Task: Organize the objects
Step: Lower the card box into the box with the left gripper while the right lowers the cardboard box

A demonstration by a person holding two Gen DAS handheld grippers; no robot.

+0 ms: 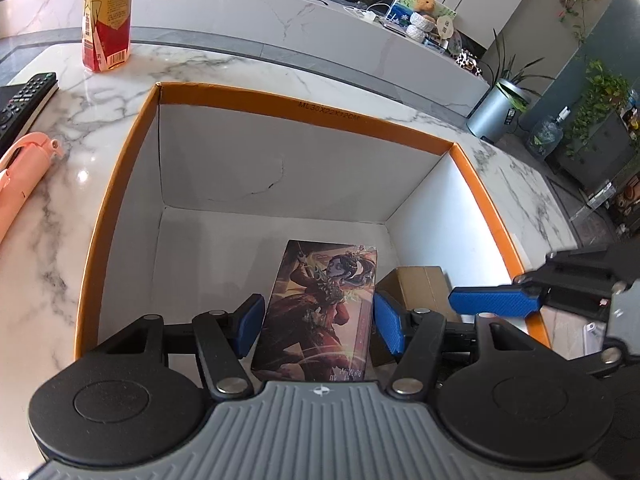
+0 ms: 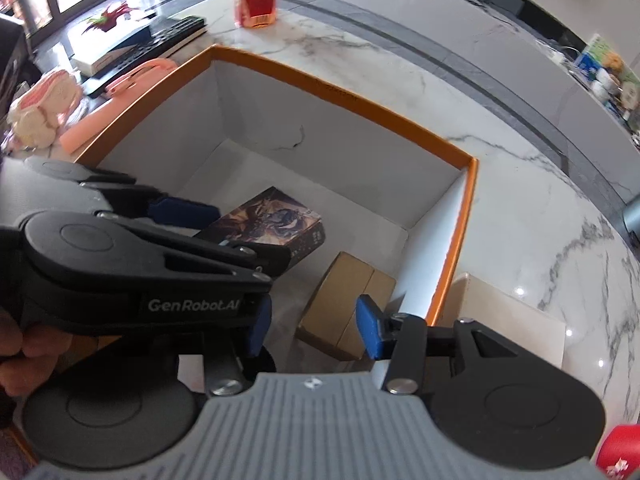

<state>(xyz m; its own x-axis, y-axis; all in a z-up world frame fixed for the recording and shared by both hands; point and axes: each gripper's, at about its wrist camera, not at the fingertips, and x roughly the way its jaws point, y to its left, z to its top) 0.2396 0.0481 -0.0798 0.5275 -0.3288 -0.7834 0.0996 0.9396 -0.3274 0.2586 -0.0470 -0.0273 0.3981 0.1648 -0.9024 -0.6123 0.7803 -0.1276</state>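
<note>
An orange-rimmed cardboard box (image 1: pixel 224 98) with a white inside stands on the marble counter; it also shows in the right wrist view (image 2: pixel 332 84). On its floor lie an illustrated card box (image 1: pixel 320 304) and a small brown carton (image 1: pixel 420 284). My left gripper (image 1: pixel 316 322) is open, its blue pads on either side of the card box (image 2: pixel 268 220) with small gaps. My right gripper (image 2: pixel 312 330) is open and empty above the brown carton (image 2: pixel 348 312), by the box's right wall. The right gripper also shows in the left wrist view (image 1: pixel 496 302).
A tea bottle (image 1: pixel 107 16) stands beyond the box. A black remote (image 1: pixel 24 100) and a pink case (image 1: pixel 20 176) lie at the left. In the right wrist view, a plush toy (image 2: pixel 40 112), a keyboard (image 2: pixel 160 40) and a beige board (image 2: pixel 516 320) surround the box.
</note>
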